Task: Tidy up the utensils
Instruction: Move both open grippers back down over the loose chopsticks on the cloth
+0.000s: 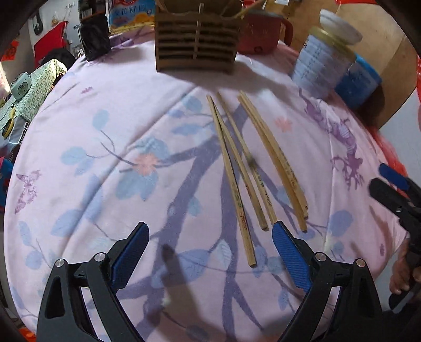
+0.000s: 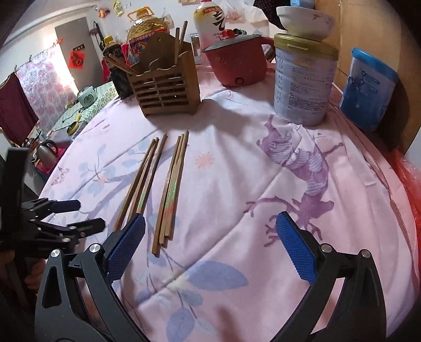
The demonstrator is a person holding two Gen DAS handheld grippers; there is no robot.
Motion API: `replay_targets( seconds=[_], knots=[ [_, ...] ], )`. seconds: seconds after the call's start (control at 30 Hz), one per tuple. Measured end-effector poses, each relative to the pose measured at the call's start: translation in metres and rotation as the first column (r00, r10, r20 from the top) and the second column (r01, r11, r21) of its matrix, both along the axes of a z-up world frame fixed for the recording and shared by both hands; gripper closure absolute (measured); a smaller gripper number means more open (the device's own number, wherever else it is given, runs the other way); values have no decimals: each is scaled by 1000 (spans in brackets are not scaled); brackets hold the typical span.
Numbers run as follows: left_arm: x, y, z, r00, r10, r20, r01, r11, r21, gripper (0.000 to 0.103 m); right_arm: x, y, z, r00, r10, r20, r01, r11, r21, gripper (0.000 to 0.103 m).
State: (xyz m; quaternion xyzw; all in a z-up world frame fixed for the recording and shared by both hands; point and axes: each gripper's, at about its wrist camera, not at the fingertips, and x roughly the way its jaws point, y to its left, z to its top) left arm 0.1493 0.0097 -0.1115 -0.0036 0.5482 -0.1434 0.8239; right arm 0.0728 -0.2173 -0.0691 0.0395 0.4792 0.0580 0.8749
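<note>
Several wooden chopsticks [image 1: 247,168] lie side by side on the pink floral tablecloth [image 1: 105,147], pointing toward a slatted wooden utensil holder [image 1: 196,44] at the back. My left gripper [image 1: 210,231] is open and empty, low over the near ends of the chopsticks. In the right wrist view the chopsticks [image 2: 168,189] lie left of centre and the holder [image 2: 165,89] holds a few chopsticks upright. My right gripper [image 2: 210,234] is open and empty, just right of the chopsticks. The left gripper [image 2: 71,215] shows at the left edge there, and the right gripper [image 1: 394,189] at the right edge of the left wrist view.
A red electric pot [image 2: 236,63] stands behind the holder. A tin can [image 2: 302,84] topped by a white bowl [image 2: 305,21] and a blue container [image 2: 368,89] stand at the back right. Oil and sauce bottles [image 2: 147,23] stand at the back. The table edge curves away on the right.
</note>
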Motion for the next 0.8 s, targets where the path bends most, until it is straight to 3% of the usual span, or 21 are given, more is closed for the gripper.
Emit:
replay_targets(
  seconds=[0.23, 0.37, 0.63, 0.8],
  knots=[
    [-3, -1, -18, 998, 18, 53, -21, 998, 51, 11, -2, -14, -6, 999, -19, -34, 19, 1000, 0, 7],
    [-21, -11, -24, 986, -40, 162, 18, 991, 136, 8, -3, -22, -4, 999, -33, -27, 33, 999, 5, 7],
    [-16, -2, -25, 988, 0, 152, -19, 992, 125, 7, 6, -20, -9, 1000, -9, -29, 10, 998, 60, 7],
    [-12, 28, -25, 982, 120, 149, -140, 982, 130, 5, 15, -12, -22, 999, 5, -50, -2, 998, 57, 12]
  ],
)
